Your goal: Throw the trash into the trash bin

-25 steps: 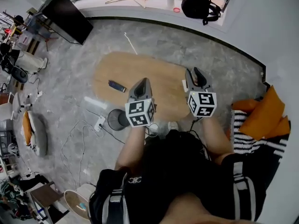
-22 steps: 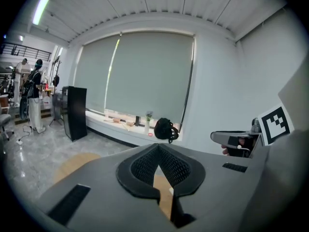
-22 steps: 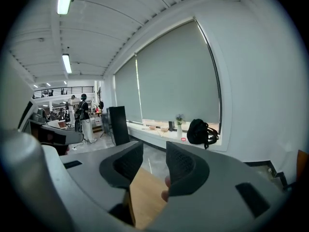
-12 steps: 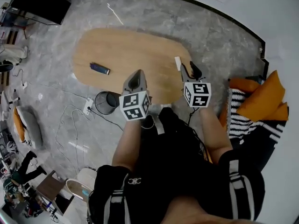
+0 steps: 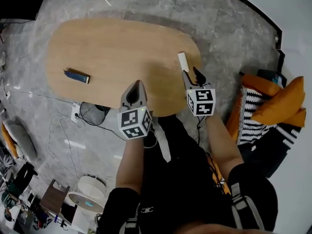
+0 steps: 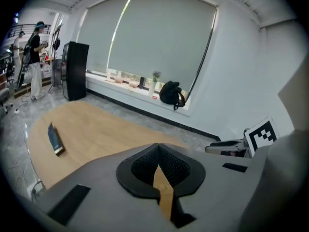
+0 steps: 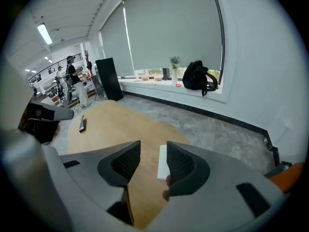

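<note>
– Trash bin first: where does it stand?
– The round black wire-mesh trash bin [image 5: 92, 115] is on the grey marbled floor [image 5: 234, 28], left of centre in the head view. It sits at the lower left edge of the oval light-wood table [image 5: 117, 43], partly tucked under the tabletop.

– What lies on the table?
– A white flat rectangular strip [image 5: 183, 61] lies near the table's right end. A dark blue flat bar [image 5: 77, 75] lies toward its left end, well apart from the strip.

– How is the right gripper?
– In the head view the right gripper [image 5: 190, 73] is just below the white strip and points toward it. Its jaws stand apart and have just been opening, with nothing between the pads. In the right gripper view [image 7: 153, 149] the strip [image 7: 162, 161] shows through the gap beside the right-hand jaw, lying on the wood beyond. I cannot tell whether anything touches it.

– And the left one?
– The left gripper [image 5: 136, 87] is over the table's lower edge, near the frame's centre. In the left gripper view [image 6: 158, 148] its tips meet, closed on nothing. The dark bar [image 6: 55, 139] lies at the left of that frame.
</note>
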`<state>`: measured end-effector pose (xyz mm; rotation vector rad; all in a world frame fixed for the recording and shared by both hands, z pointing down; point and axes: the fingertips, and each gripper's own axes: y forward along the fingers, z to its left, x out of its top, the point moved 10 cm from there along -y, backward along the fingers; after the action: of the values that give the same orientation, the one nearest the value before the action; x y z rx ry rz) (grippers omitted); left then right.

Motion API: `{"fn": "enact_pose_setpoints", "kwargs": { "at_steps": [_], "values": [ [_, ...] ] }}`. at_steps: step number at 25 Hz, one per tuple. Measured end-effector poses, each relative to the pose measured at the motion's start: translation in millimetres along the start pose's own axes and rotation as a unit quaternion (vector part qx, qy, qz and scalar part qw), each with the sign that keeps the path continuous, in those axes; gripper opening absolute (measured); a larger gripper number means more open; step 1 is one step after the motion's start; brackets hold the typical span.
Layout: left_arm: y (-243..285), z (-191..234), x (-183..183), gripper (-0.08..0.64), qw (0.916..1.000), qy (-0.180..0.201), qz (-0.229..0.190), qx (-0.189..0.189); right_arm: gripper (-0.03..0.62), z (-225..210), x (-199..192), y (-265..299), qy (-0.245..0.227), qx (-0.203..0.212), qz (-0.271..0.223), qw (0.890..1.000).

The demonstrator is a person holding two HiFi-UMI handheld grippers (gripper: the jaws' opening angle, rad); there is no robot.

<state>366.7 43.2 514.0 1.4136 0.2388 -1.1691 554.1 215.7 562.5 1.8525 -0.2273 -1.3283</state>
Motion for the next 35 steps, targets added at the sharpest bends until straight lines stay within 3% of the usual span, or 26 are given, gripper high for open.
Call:
{"fn": "enact_pose_setpoints", "kwargs": {
  "at_steps": [4, 12, 17, 25, 29, 35],
  "values": [
    [34.1, 11.6, -35.7, 0.011, 0.9994, -0.026, 0.022, -0.006, 0.159, -11.1, -34.2, 45.1, 0.007, -0.012, 0.029, 0.999],
    [73.0, 24.9, -68.8, 0.011, 0.9991, -0.015, 0.040, -0.004, 0.173, -29.2, -60.3, 112.3, -0.012, -0.002, 0.063, 0.998],
    [82.3, 23.8, -79.3, 0.011, 0.9985, -0.021, 0.050, -0.005, 0.186, -28.7, -68.6, 121.2, -0.008, -0.008, 0.068, 0.998],
    [75.1, 21.3, -72.0, 0.011, 0.9990, -0.028, 0.034, -0.001, 0.126, -18.0, -28.6, 81.0, 0.001, -0.027, -0.024, 0.999],
    [61.7, 27.4, -56.6, 0.011, 0.9990, -0.041, 0.014, 0.010, 0.124, -6.6, 3.9, 60.9, 0.025, -0.007, -0.052, 0.998],
    [29.2, 42.2, -38.0, 0.011, 0.9976, -0.057, -0.021, 0.032, 0.124, 25.0, 38.4, 35.0, 0.004, 0.017, -0.077, 0.997]
  ]
}}
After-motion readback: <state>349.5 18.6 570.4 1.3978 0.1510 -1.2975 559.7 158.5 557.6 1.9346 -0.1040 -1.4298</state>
